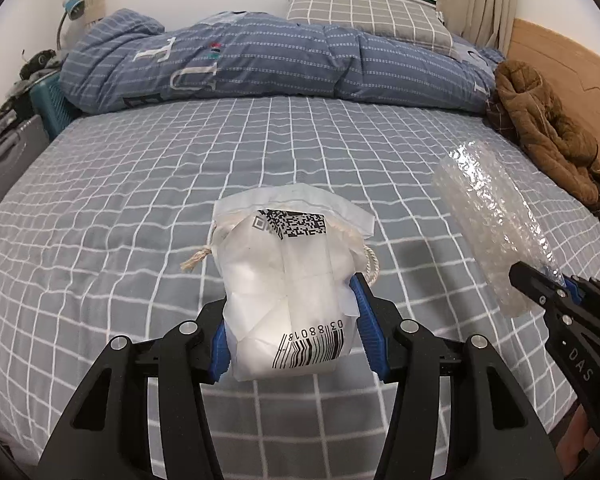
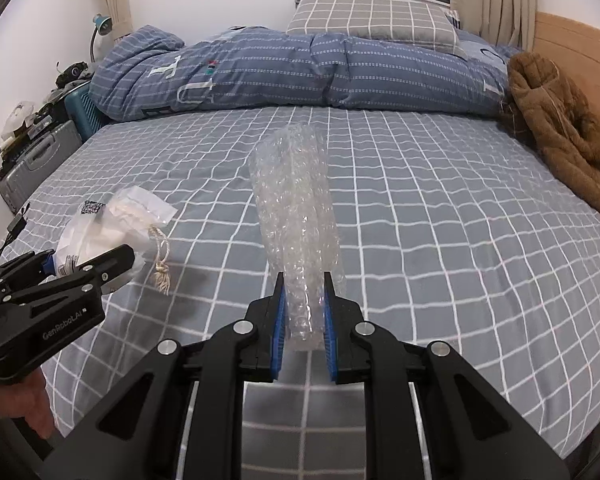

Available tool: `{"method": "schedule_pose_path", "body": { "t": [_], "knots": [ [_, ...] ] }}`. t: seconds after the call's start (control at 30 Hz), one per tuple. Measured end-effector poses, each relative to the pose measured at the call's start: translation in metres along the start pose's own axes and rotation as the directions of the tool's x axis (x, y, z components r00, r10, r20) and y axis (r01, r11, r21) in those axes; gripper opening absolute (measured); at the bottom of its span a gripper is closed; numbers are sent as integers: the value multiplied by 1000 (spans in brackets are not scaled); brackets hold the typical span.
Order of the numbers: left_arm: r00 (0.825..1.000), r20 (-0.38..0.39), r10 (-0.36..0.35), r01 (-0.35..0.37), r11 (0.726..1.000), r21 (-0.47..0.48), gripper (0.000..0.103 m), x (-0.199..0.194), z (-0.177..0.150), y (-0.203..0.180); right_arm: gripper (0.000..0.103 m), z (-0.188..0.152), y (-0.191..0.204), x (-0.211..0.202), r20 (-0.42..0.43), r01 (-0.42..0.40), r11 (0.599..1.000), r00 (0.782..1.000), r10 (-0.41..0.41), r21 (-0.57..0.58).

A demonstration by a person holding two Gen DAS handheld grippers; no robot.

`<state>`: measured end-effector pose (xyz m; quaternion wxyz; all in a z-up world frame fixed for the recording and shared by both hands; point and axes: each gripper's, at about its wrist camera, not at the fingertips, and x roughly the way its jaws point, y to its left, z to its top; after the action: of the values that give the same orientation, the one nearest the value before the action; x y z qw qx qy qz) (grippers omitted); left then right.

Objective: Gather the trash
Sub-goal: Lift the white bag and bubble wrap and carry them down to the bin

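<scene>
At the far left, a grey suitcase (image 2: 36,160) and a teal crate (image 2: 85,110) are standing beside the bed (image 2: 460,240), with a small blue lamp (image 2: 102,26) rising above them by the wall. A blue quilt (image 2: 300,76) is lying bunched across the far side of the bed, and a grey checked pillow (image 2: 372,20) is resting behind it under the window.

The left hand-held gripper (image 1: 290,328) is holding a white plastic bag (image 1: 288,280) between its blue pads (image 1: 366,320), its jaws standing partly open around the bag's bulk and pressing on both sides. The bag is carrying a printed code near its top and a barcode near its bottom, a cloth drawstring pouch is showing inside it, and a frayed cord (image 2: 162,268) is dangling from it. The bag is hanging above the grey checked sheet, left of centre.

Further right, the right hand-held gripper (image 2: 304,320) is pinching a roll of clear bubble wrap (image 2: 296,208), its jaws nearly closed on the roll's lower end. The roll is sticking up and away from the fingers, clear of the sheet.

At the far right, a brown fleece garment (image 2: 560,128) is lying heaped against the wooden headboard (image 1: 560,64)
</scene>
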<state>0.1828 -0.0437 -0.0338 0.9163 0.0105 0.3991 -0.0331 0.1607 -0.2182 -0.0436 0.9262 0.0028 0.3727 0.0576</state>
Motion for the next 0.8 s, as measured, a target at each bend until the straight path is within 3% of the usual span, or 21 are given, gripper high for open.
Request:
{"method": "schedule_pose_path", "body": {
  "t": [0.8],
  "knots": [
    [1000, 1, 8, -8, 1000, -5, 52, -59, -63, 14, 15, -44, 36, -56, 23, 32, 998, 999, -31, -48]
  ]
}}
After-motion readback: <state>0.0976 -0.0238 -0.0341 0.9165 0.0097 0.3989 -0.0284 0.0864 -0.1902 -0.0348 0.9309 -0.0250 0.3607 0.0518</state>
